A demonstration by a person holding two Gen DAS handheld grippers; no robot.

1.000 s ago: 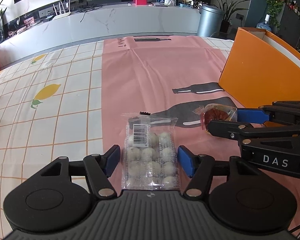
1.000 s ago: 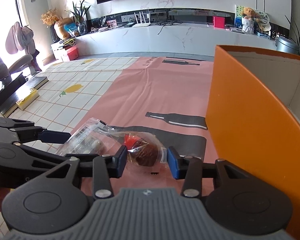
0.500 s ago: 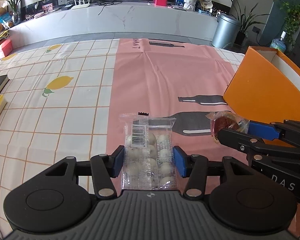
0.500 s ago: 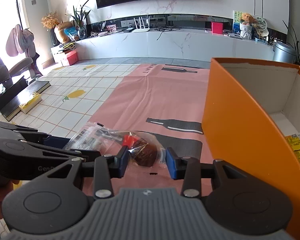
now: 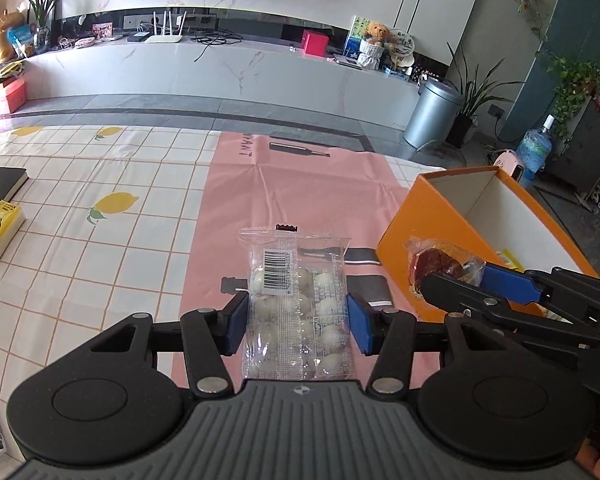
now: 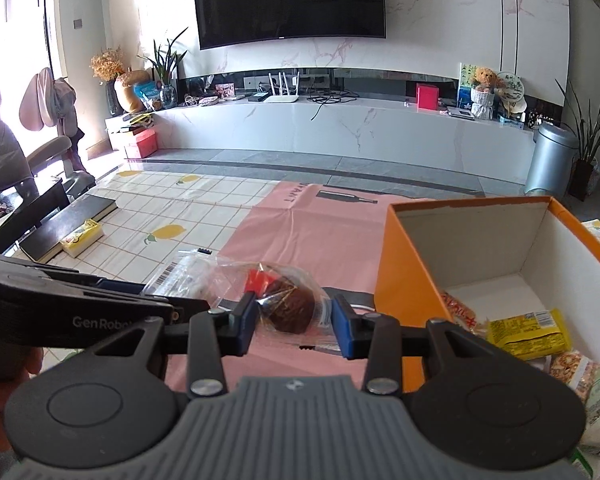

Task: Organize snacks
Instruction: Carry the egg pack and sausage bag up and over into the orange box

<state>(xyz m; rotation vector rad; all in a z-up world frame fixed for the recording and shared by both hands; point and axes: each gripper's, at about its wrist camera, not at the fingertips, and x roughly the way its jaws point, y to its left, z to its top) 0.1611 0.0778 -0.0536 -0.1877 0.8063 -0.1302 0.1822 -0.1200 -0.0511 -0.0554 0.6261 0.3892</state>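
A person is holding two black grippers with blue-padded fingers above a desk [image 5: 100, 184] covered with a lemon-print cloth and a pink mat [image 5: 300, 184]. The landmark is an open orange box [image 6: 404, 280] standing on the desk.

The left gripper [image 5: 296, 316] is holding a clear packet of small white round sweets [image 5: 296, 300], its fingers [image 5: 236, 320] pressing on the packet's two sides, raised off the desk to the left of the orange box [image 5: 420, 220].

The right gripper [image 6: 294, 318] is holding a clear-wrapped dark brown snack with a red spot [image 6: 290, 304], its fingers [image 6: 246, 320] closing narrowly on the wrapper, just beside the box's near left wall.

Inside the box, a yellow packet [image 6: 528, 332] and other wrapped snacks [image 6: 580, 376] are lying on its white floor.

Far to the left of the box, a black book [image 6: 72, 228] and a small yellow carton [image 6: 82, 236] are lying together on the desk.
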